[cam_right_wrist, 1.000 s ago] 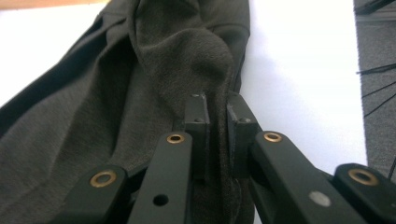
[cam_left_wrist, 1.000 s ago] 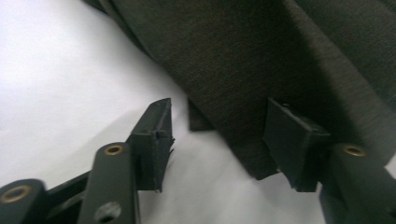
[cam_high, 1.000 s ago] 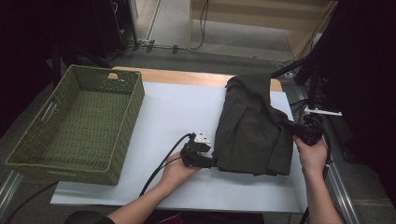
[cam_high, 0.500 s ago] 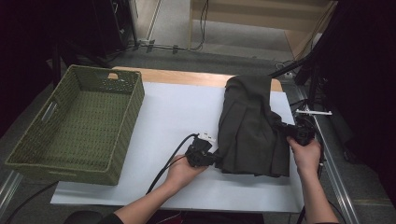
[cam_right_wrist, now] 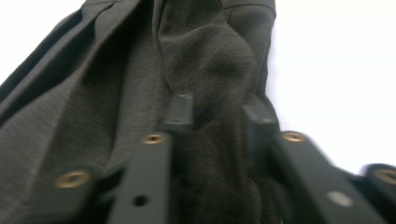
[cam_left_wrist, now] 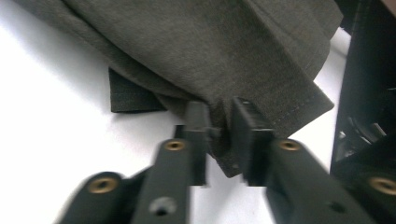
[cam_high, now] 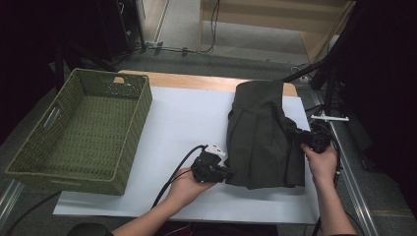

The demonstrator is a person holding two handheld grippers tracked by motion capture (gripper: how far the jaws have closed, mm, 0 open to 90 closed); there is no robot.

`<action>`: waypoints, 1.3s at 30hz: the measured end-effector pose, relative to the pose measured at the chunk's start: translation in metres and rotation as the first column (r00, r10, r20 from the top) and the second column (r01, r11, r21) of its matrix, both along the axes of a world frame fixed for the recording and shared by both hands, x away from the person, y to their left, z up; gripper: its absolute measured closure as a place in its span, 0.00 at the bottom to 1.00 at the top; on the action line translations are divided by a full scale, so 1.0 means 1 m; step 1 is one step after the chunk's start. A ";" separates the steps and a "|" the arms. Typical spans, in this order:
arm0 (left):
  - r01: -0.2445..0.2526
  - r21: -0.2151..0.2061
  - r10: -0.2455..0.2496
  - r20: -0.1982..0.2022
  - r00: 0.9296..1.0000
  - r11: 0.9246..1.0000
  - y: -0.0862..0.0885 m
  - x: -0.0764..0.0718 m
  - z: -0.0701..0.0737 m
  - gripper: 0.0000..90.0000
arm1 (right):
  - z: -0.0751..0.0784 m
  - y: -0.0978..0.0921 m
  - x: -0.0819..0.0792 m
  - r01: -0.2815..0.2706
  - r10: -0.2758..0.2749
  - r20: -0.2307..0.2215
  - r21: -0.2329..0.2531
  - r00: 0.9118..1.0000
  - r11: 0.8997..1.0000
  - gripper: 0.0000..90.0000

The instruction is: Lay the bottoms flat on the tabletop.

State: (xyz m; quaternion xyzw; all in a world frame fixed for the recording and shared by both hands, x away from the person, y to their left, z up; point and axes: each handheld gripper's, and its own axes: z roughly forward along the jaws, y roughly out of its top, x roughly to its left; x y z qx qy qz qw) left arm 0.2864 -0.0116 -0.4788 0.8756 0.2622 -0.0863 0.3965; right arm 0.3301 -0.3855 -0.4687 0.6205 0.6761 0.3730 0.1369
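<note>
Cloth (cam_high: pixel 260 135) lies folded on right of white mat (cam_high: pixel 182 123). Left gripper (cam_high: pixel 227 173) clamped on its near-left corner. Right gripper (cam_high: pixel 294 135) pinches a fold at its right edge. Basket (cam_high: pixel 78 132) far left.

A basket (cam_high: pixel 78 132) sits on the left side of the table (cam_high: pixel 187 118). The cloth (cam_high: pixel 260 132) lies on the right side, well apart from it. My left claw (cam_high: pixel 227 173) is at the cloth's near left corner. My right claw (cam_high: pixel 297 136) is at its right edge, maybe touching it.
</note>
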 end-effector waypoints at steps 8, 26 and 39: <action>-0.043 -0.021 0.044 0.050 0.998 0.999 0.018 0.014 0.012 0.58 | 0.013 -0.009 -0.008 0.028 -0.025 0.051 -0.067 0.998 0.997 0.47; -0.090 -0.015 0.091 0.144 0.985 0.996 0.035 0.028 0.018 0.47 | -0.019 0.004 -0.025 -0.021 0.019 -0.035 -0.079 0.999 0.997 0.56; -0.126 0.020 0.122 0.132 0.984 0.992 0.037 0.036 0.012 0.47 | -0.025 0.010 -0.014 -0.095 0.092 -0.120 -0.014 0.988 0.995 0.94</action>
